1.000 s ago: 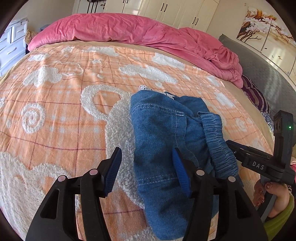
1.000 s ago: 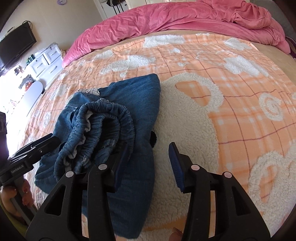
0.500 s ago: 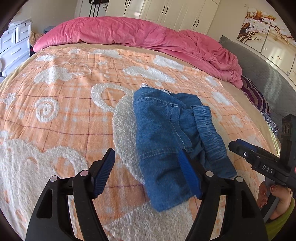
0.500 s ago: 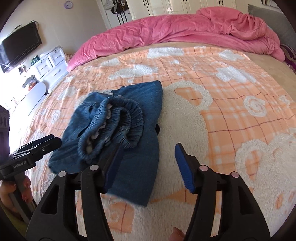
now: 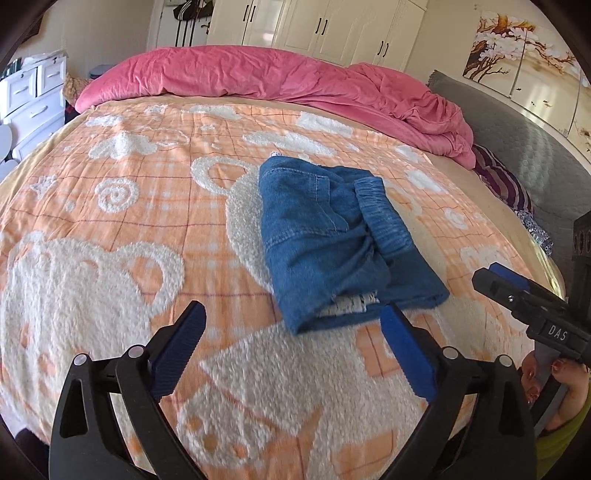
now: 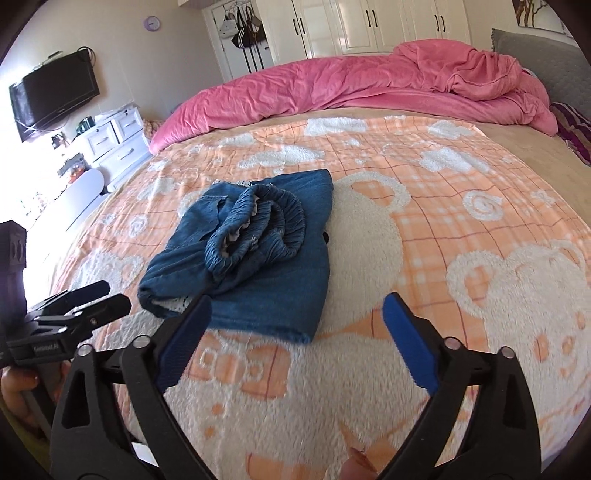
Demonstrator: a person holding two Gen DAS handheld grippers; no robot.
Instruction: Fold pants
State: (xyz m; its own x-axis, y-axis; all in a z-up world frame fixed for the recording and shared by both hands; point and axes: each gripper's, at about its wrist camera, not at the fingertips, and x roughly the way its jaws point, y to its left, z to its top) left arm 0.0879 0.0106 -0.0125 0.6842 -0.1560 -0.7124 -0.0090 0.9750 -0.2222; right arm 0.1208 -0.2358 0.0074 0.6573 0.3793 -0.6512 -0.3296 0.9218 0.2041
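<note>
Left wrist: pants folded on bed; both hand-held grippers, left and right, opening, empty. Fold looks done; next, maybe tidy waistband.

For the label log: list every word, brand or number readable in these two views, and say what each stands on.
"DAS" – white letters on the black body of the right gripper, seen in the left wrist view.
A white label on the black body of the left gripper, seen in the right wrist view – too blurred to read.
Folded pants, blanket, wardrobe doors: no text visible.
</note>
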